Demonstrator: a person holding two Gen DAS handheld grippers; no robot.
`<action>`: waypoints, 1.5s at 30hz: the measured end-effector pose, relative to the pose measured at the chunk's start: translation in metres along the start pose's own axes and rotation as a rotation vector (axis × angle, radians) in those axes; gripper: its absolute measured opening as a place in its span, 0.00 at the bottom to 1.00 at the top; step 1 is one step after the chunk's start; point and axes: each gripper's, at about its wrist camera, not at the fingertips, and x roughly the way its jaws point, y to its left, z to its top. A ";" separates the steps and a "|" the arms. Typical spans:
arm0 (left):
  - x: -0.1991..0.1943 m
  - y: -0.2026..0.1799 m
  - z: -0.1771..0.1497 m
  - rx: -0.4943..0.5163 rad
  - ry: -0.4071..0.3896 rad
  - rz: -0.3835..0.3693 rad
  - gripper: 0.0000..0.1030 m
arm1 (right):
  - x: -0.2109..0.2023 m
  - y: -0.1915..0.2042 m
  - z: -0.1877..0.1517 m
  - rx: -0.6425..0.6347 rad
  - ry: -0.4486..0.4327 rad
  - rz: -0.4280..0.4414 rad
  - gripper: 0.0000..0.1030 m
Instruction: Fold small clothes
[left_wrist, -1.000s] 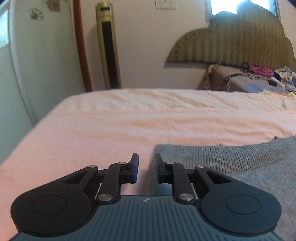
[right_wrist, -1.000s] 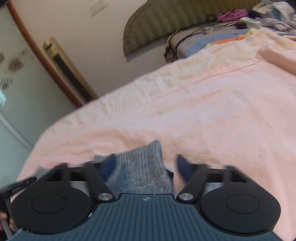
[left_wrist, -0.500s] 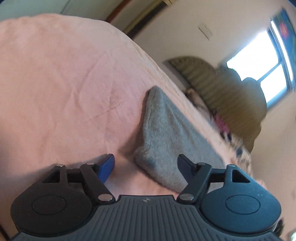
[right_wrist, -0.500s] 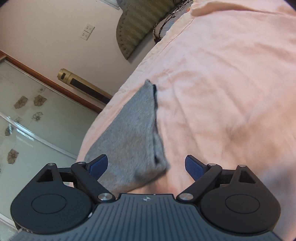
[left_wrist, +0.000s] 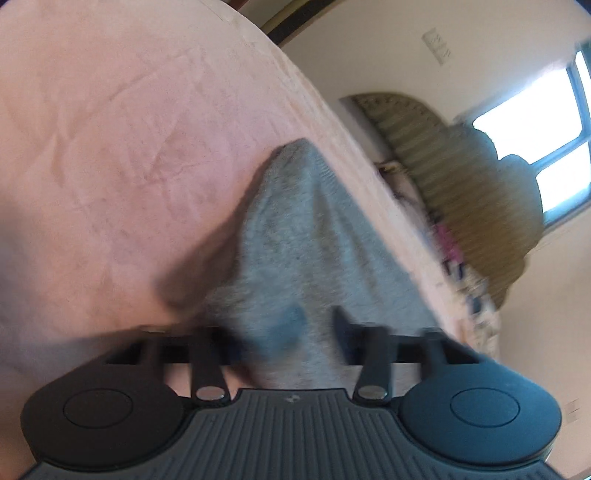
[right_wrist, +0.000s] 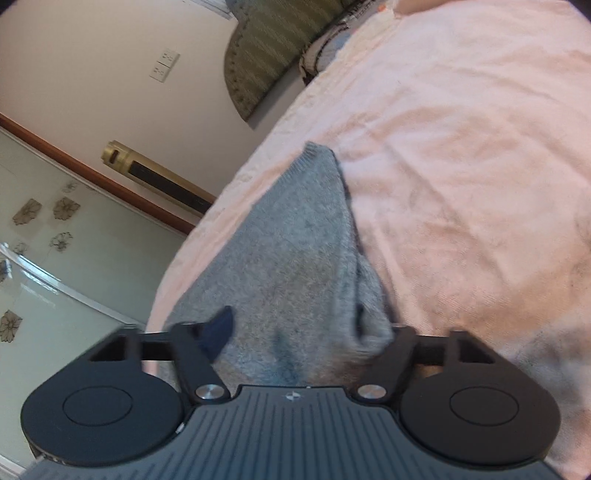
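My left gripper (left_wrist: 314, 328) has just been closing, and the soft grey knitted garment (left_wrist: 314, 236) sits between its blurry blue pads; I cannot tell if they pinch it yet. The garment lies on the bed's pink sheet (left_wrist: 110, 147). My right gripper (right_wrist: 295, 328) has been closing too, around the garment's (right_wrist: 295, 240) near end.

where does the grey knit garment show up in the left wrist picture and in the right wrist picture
Left wrist: the grey knit garment runs from centre frame down between the left gripper fingers, on the pink bedsheet.
Right wrist: the garment lies centre-left, reaching down into the right gripper.
Shared landmark: the olive scalloped headboard, right in the left view, top centre in the right.
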 end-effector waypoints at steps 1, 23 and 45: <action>0.005 0.000 0.000 0.011 0.017 0.017 0.06 | 0.004 -0.003 0.000 0.012 0.011 -0.006 0.21; -0.138 0.030 -0.056 0.394 -0.122 0.178 0.17 | -0.094 -0.023 -0.048 0.010 0.062 0.094 0.46; 0.058 -0.070 0.038 0.733 -0.076 0.347 0.12 | 0.073 0.060 0.053 -0.493 0.106 -0.175 0.14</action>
